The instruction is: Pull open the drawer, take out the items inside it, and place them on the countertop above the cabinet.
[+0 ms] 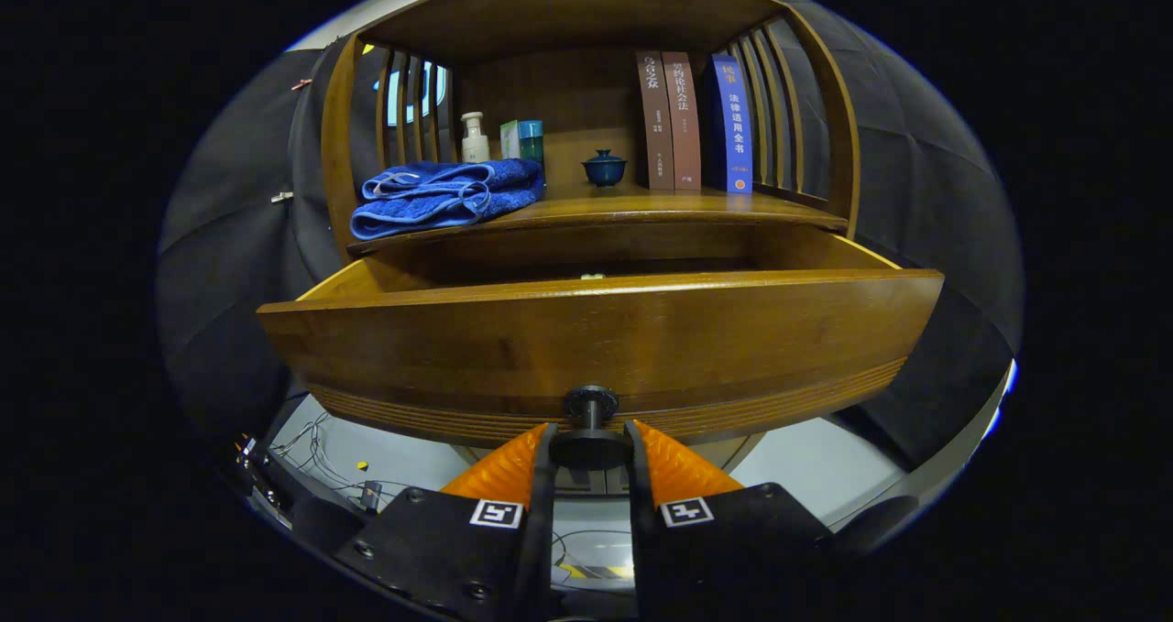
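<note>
The gripper (589, 443) is clamped on the drawer's dark knob (589, 420), both fingers pressing its sides, and the drawer (596, 347) stands pulled well out just ahead of them. Opening looks essentially done. Its contents are hidden behind the front panel, so lifting items onto the countertop (641, 208) beyond, beside the blue towel (444, 196), remains.
</note>
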Demonstrator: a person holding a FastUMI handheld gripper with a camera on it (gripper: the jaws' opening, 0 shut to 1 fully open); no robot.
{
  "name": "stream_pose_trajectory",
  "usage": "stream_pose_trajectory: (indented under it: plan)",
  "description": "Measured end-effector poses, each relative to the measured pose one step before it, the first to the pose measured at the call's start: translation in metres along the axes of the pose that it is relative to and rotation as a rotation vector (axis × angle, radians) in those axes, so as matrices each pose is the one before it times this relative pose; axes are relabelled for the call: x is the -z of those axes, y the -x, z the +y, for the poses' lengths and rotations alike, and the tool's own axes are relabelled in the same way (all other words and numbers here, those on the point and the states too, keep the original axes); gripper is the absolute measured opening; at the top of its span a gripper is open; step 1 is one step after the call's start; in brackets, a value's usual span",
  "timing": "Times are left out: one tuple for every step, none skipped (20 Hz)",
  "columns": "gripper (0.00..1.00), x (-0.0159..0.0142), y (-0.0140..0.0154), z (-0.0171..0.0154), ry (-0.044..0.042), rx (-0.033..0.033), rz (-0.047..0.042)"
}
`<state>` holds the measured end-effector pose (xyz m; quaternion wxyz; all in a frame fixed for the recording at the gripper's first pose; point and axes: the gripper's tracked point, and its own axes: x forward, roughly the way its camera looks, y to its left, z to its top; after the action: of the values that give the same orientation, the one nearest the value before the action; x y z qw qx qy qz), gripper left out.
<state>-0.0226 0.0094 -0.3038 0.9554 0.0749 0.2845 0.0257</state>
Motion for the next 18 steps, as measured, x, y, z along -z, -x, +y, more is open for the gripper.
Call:
stream_pose_trajectory:
  plan:
    - [0.40, 0.00217, 0.00568, -0.00074, -0.00712, -0.00150, 0.00564]
    - [0.40, 0.00328, 0.00629, 0.00011, -0.01216, -0.00208, 0.00950]
    - [0.40, 0.00288, 0.00468, -0.00011, -0.01628, -0.00379, 0.01128]
    - [0.40, 0.00270, 0.00399, 0.00077, -0.01692, -0.00585, 0.01152]
    - [0.40, 0.00343, 0.00462, 0.00047, -0.00746, -0.00348, 0.00995]
    - [0.40, 0.00325, 0.00227, -0.00035, 0.00390, 0.00097, 0.00695]
    - [0.40, 0.00449, -0.00025, -0.00149, 0.00287, 0.00421, 0.01090]
    - [0.40, 0.00218, 0.00164, -0.00055, -0.01025, -0.00270, 0.00808]
    - [0.40, -0.00016, -0.00047, -0.00008, -0.01615, -0.00354, -0.00259]
    - [0.40, 0.00079, 0.00046, 0.00110, 0.00046, -0.00125, 0.00496]
    - [0.40, 0.00076, -0.00240, 0.00049, 0.00922, 0.00260, 0.00780]
    - [0.43, -0.00044, 0.00311, 0.00023, 0.00990, 0.00059, 0.00558]
    - [0.45, -0.00716, 0.00453, 0.00245, -0.00093, -0.00515, -0.02735]
    - [0.59, -0.00897, 0.00679, -0.00002, -0.00347, -0.00163, -0.02961]
    - [0.72, -0.01023, 0.00936, -0.00191, 0.00156, 0.01335, -0.02497]
    - [0.86, -0.00363, 0.00941, 0.00093, -0.00380, 0.00450, -0.01531]
    - [1.00, -0.01064, 0.00629, -0.00066, 0.00165, 0.00977, -0.01406]
    - [0.99, -0.01379, 0.00614, 0.00080, -0.00040, 0.00054, -0.02168]
